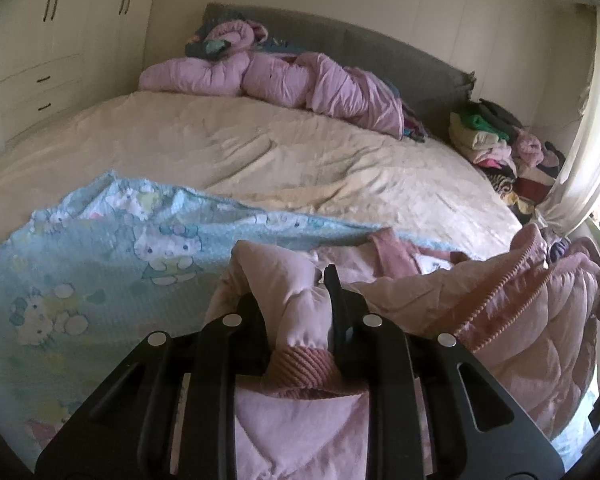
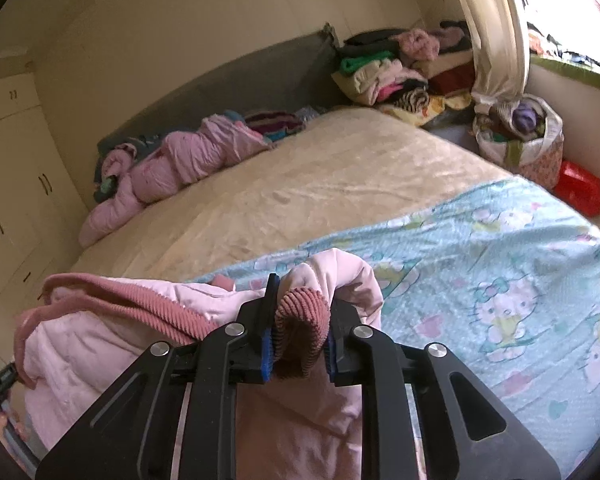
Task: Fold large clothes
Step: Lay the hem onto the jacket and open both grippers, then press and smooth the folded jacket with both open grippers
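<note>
Pink quilted fabric fills both of your wrist views: you are holding a padded jacket (image 1: 512, 320) by its two sleeves, one in each tool. Your left gripper (image 1: 300, 304) is closed down on a sleeve end (image 1: 300, 320), whose ribbed cuff (image 1: 300, 372) sits low in the throat of the tool, between the jaws, while the puffed sleeve bulges up past the fingertips. Your right gripper (image 2: 300, 320) is likewise clamped on the other ribbed cuff (image 2: 300, 328), its blue pads pressed to either side of the knit.

Taking both cuffs looks like a way to spread the garment to its full width, so that you can lay it flat and square before folding.

The jacket's body hangs and bunches between the two tools at the near edge of the bed (image 1: 260, 152). From the left view it trails off to the right, zipper (image 1: 512, 288) showing; from the right view it trails off to the left. Under it, the blue cartoon-cat blanket (image 2: 500, 280) covers the near end of the bed. The far end, by the headboard, carries a rolled lilac duvet (image 1: 280, 76), and a pile of clothes (image 2: 388, 76) sits beyond the far right corner.
</note>
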Tool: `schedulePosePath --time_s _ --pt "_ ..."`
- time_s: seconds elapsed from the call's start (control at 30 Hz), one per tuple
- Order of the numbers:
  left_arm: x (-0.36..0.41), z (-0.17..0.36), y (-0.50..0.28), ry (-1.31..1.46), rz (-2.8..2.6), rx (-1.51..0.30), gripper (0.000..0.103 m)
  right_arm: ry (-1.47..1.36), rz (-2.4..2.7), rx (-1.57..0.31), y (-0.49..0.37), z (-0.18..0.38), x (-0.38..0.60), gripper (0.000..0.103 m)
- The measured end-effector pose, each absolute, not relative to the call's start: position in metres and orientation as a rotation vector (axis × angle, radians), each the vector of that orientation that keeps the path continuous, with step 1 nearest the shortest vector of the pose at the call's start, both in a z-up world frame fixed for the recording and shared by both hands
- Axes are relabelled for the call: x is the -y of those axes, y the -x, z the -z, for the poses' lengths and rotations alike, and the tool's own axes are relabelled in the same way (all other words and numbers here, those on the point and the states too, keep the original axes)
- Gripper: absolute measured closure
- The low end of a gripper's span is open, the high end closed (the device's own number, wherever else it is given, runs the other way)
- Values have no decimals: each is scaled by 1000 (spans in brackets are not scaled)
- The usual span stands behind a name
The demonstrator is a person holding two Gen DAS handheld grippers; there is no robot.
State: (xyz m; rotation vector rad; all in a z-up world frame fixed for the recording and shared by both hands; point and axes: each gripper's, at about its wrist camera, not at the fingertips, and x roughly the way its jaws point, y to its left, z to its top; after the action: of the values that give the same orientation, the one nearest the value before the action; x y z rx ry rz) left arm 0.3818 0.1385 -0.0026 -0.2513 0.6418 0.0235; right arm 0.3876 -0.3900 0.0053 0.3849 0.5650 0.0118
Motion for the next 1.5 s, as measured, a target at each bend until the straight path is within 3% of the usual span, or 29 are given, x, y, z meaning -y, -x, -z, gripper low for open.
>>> schedulePosePath --time_s 0.1,0.13,0.17,0.2,0.33,0.47,0.53,0.57,0.8,1.03,1.1,1.13,1.17,1.2,1.27,1.3,1.37,1.5 --pt "-136 7 -384 235 -28 -649 87 -459 -54 -547 -381 -5 391 70" --pt "-137 8 -385 239 -26 -648 87 -484 -85 -529 -377 -7 391 54" --pt "-137 9 -385 245 -22 -648 87 -516 -103 -499 -369 -10 391 21" --pt "-138 10 -386 251 -21 -650 87 -526 -95 -465 -360 -13 387 10" --pt "-138 13 -387 262 -11 -651 84 -363 -218 -516 -343 -13 334 8" --pt "-138 8 -385 278 6 -643 72 -233 -297 -684 -349 19 281 10" --pt "-138 1 -381 291 37 -636 48 -169 -265 -740 -356 36 264 12" --pt "-139 -5 -377 298 42 -621 12 -151 -252 -732 -356 38 262 12" --pt "-151 -41 -354 177 -49 -550 9 -145 -148 -633 -347 19 297 12" --pt "-177 46 -373 264 -99 -849 9 -118 50 -725 -356 35 365 12" --pt "-177 61 -372 331 -22 -859 9 -194 22 -786 -363 48 376 12" --pt "-175 64 -372 347 16 -865 9 -226 -3 -806 -364 54 379 16" --pt "-171 65 -372 341 43 -864 12 -240 -25 -819 -365 58 380 30" --pt "-166 64 -370 314 53 -854 43 -249 -51 -820 -364 61 379 39" --pt "-156 59 -370 273 65 -848 69 -217 -55 -783 -359 59 373 69" --pt "-154 56 -370 268 47 -838 86 -201 -52 -755 -355 54 371 76" --pt "-158 46 -368 283 36 -777 89 -208 -41 -701 -349 42 368 84" --pt "-154 21 -375 259 28 -692 89 -224 -9 -618 -353 16 373 86"
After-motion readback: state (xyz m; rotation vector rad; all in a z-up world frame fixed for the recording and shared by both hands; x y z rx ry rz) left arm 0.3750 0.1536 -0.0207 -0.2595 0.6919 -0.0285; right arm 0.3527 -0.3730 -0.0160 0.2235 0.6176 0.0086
